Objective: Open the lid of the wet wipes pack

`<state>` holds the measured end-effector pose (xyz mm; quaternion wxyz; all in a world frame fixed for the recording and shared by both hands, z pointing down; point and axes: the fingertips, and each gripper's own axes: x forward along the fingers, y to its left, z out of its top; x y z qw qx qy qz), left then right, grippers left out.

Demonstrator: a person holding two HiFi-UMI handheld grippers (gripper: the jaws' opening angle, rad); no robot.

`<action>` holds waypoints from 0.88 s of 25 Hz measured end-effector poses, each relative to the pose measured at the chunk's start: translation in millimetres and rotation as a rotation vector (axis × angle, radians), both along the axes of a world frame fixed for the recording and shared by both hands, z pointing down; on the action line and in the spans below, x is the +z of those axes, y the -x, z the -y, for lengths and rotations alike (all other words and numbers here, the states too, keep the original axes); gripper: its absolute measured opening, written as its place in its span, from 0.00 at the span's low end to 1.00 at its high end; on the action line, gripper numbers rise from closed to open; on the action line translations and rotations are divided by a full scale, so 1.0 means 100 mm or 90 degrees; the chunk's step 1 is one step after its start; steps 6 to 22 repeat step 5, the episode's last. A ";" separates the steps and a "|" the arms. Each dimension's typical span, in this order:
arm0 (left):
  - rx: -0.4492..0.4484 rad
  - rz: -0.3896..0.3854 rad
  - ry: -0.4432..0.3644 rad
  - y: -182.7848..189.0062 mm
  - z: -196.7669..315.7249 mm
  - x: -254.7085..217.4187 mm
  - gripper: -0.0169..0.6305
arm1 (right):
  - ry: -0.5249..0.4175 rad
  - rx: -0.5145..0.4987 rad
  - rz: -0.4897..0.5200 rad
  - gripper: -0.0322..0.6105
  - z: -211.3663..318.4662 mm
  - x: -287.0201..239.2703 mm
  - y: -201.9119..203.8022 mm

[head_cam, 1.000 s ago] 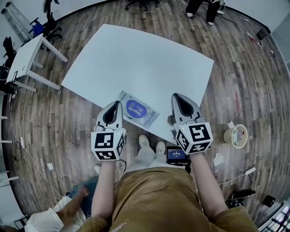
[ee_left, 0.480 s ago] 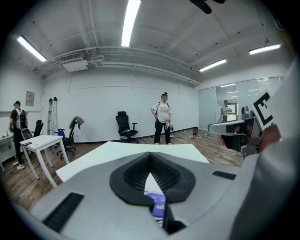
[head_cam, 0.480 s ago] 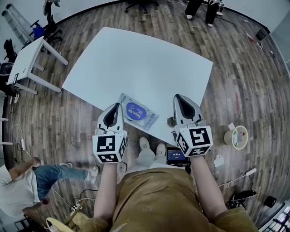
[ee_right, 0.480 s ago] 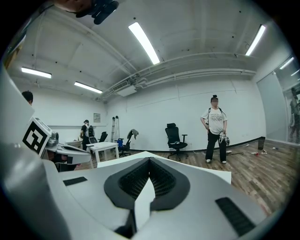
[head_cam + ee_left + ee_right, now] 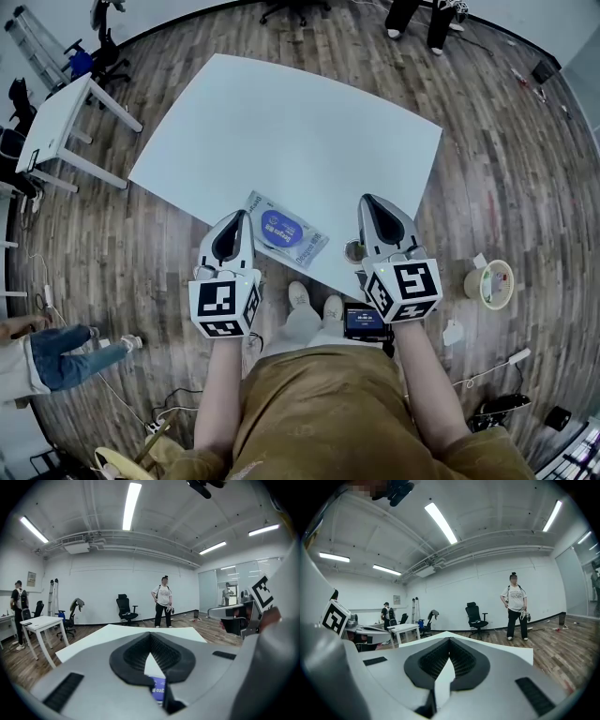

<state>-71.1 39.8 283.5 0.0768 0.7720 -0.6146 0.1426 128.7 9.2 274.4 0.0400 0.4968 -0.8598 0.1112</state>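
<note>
1. The big white table (image 5: 281, 122) stood on a wooden floor, with people and chairs far off behind it.
2. The wet wipes pack (image 5: 307, 247) lay flat on the table near its front edge, between the two grippers. It was closer to the left one.
3. The left gripper (image 5: 243, 217) was held just beside the left end of the pack. Its jaws were pressed together at the tips with nothing in them. A bit of the blue pack showed under them.
4. The right gripper (image 5: 367, 201) was well apart from the pack, over the table's near edge. Its jaws were pinched together too, and empty.
5. The blue oval lid (image 5: 281, 226) sat on top of the pack and looked closed.
6. The pack was probably light, soft and squashy, with a slippery skin, so it might slide or lift up. One gripper could press down on a bare end. The lid looked like stiff plastic, best caught at its lip. I could not tell which side the lip was on.
</note>
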 end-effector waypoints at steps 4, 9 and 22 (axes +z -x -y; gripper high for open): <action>0.000 0.000 -0.003 -0.03 0.00 -0.01 0.03 | 0.005 0.000 0.002 0.06 0.00 0.02 -0.04; -0.001 0.000 -0.002 -0.03 0.00 -0.01 0.03 | 0.006 -0.001 0.001 0.06 0.00 0.03 -0.04; -0.001 0.000 -0.002 -0.03 0.00 -0.01 0.03 | 0.006 -0.001 0.001 0.06 0.00 0.03 -0.04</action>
